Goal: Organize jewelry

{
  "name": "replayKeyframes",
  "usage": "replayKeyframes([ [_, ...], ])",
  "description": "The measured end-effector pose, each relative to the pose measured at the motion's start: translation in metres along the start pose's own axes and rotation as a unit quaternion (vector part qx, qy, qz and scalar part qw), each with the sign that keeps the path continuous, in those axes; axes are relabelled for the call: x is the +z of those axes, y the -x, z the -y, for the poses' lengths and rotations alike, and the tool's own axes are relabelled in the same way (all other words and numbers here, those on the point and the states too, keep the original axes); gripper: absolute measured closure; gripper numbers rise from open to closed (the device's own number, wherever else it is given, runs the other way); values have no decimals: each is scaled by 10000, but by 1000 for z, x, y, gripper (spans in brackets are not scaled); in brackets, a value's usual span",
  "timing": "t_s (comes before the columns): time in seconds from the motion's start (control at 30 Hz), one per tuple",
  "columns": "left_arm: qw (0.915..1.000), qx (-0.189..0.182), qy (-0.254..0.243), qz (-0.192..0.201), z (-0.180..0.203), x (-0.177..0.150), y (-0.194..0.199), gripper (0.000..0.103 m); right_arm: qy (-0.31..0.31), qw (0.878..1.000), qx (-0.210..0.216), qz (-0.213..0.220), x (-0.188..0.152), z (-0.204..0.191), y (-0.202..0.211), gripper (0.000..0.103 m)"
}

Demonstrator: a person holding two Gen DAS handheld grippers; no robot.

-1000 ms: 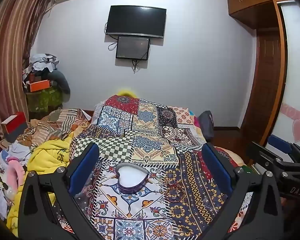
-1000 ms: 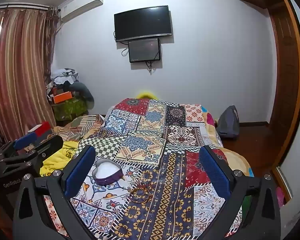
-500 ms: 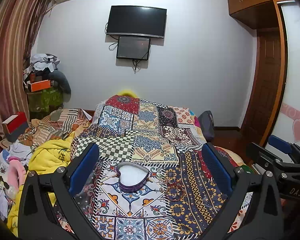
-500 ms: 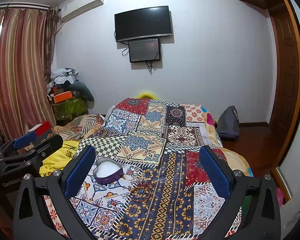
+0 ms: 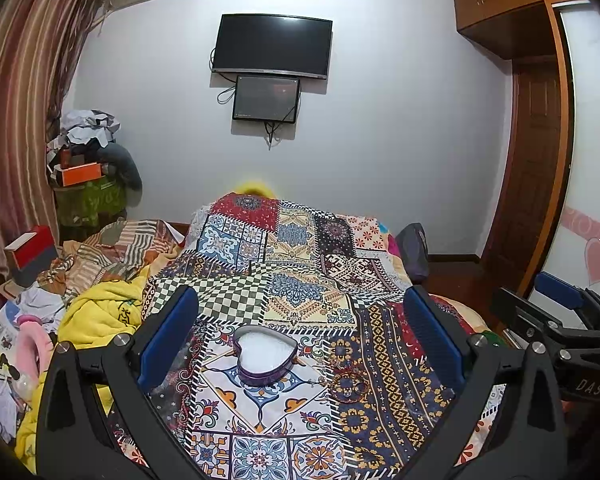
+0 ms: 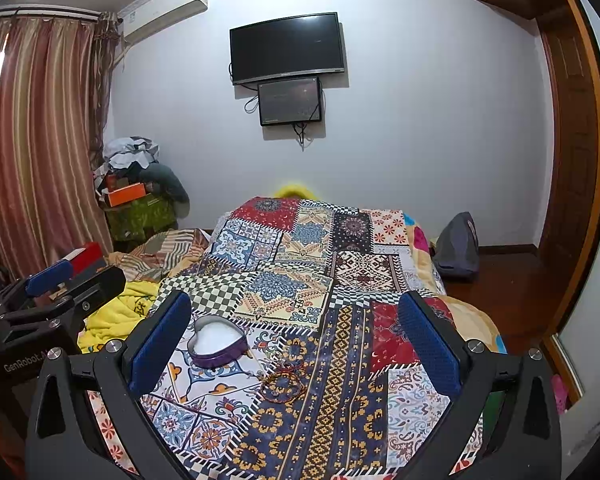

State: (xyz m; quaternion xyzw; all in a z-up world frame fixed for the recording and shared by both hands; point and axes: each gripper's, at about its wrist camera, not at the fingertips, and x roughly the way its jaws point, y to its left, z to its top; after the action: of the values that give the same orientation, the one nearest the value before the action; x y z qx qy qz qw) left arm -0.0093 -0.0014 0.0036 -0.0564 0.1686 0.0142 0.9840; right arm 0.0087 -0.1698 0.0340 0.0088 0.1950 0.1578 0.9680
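Both grippers, left (image 5: 300,336) and right (image 6: 292,332), had eased slightly back, jaws released and empty, over the heart-shaped box (image 5: 266,356) and bracelets (image 6: 282,386) lying just beside it on the bed's quilt (image 5: 300,272).

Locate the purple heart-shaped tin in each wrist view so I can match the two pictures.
Left wrist view: the purple heart-shaped tin lies low in the centre, between the fingers, on the patchwork bedspread.
Right wrist view: the tin lies lower left, just inside the left-hand finger.
Shared landmark: the tangle of reddish bracelets lying right of the tin.
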Motion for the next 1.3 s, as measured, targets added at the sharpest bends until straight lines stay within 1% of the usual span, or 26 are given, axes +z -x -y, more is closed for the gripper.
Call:
replayKeyframes([
  [0.23,10000,3,0,0,0,-1,0,0,-2,10000,-4,-1,3,-2,5,0],
  [1.3,10000,39,-48,-2,1,-3,0,0,35,10000,11,-33,1,-1,-1,0],
])
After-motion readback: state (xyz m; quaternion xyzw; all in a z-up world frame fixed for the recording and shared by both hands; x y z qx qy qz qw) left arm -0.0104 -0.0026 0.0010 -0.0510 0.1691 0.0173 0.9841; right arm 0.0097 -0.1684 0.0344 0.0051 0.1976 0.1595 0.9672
